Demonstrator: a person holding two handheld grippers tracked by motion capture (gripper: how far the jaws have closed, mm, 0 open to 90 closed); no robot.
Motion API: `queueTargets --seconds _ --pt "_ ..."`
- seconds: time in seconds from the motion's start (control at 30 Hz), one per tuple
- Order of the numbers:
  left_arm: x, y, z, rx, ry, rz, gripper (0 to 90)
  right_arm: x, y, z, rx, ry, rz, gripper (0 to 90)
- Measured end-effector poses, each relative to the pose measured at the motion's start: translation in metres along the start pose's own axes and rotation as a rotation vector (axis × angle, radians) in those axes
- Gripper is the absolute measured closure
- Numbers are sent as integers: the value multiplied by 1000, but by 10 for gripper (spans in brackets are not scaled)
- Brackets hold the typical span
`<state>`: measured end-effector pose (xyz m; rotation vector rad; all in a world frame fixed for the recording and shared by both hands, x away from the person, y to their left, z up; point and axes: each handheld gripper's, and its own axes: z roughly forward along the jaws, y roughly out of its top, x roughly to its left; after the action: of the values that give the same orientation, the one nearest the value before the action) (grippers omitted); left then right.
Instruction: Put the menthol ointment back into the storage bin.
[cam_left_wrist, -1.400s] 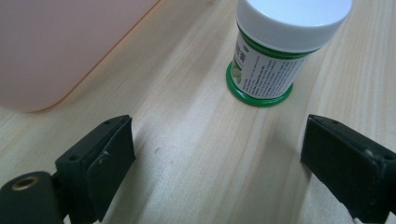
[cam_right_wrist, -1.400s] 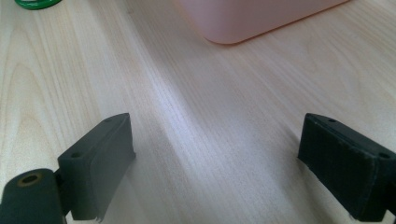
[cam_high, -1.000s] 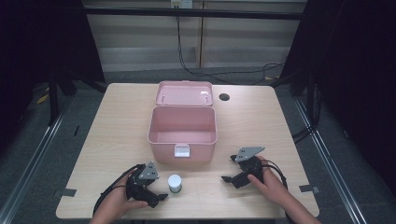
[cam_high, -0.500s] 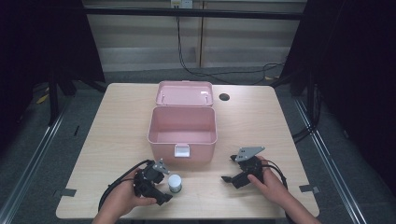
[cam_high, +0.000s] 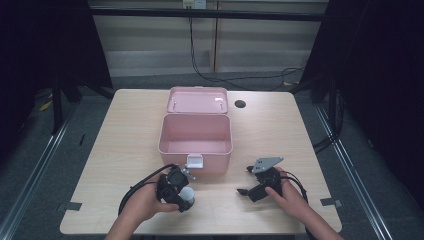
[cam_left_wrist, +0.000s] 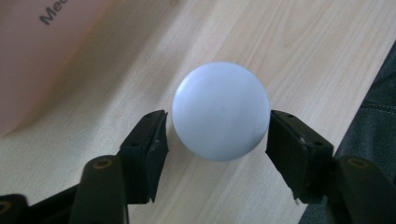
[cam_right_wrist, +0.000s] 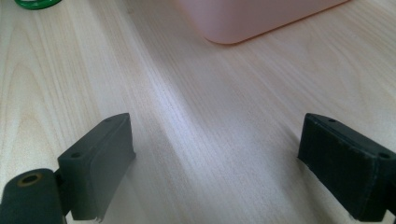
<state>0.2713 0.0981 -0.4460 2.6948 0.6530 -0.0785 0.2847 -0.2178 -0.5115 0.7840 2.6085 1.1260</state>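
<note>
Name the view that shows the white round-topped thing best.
The left gripper view: the white cap sits large between the left gripper's jaws. The high view shows it small, partly hidden. The right gripper view gives table and pink box.

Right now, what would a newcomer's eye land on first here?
The open pink plastic box at the middle of the light wooden table, lid back. Next, the round white cap between the left gripper's jaws, which have just been closing on it. The right gripper gapes over bare wood.

My table (cam_high: 125, 145): light wood grain, round cable hole (cam_high: 240, 104) near the far edge. Grey floor (cam_high: 30, 165) on both sides, black curtains (cam_high: 45, 45) flanking. Pale wall panel (cam_high: 150, 55) beyond, black cables (cam_high: 210, 75) trailing down it.
</note>
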Motion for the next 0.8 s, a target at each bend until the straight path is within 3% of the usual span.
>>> queueTargets --seconds 0.5,0.8 --pt "2 18 5 99 -23 -15 448 0 0 0 0 0 0 97" --pt "1 29 1 146 -8 -14 491 0 0 0 1 -3 0 97"
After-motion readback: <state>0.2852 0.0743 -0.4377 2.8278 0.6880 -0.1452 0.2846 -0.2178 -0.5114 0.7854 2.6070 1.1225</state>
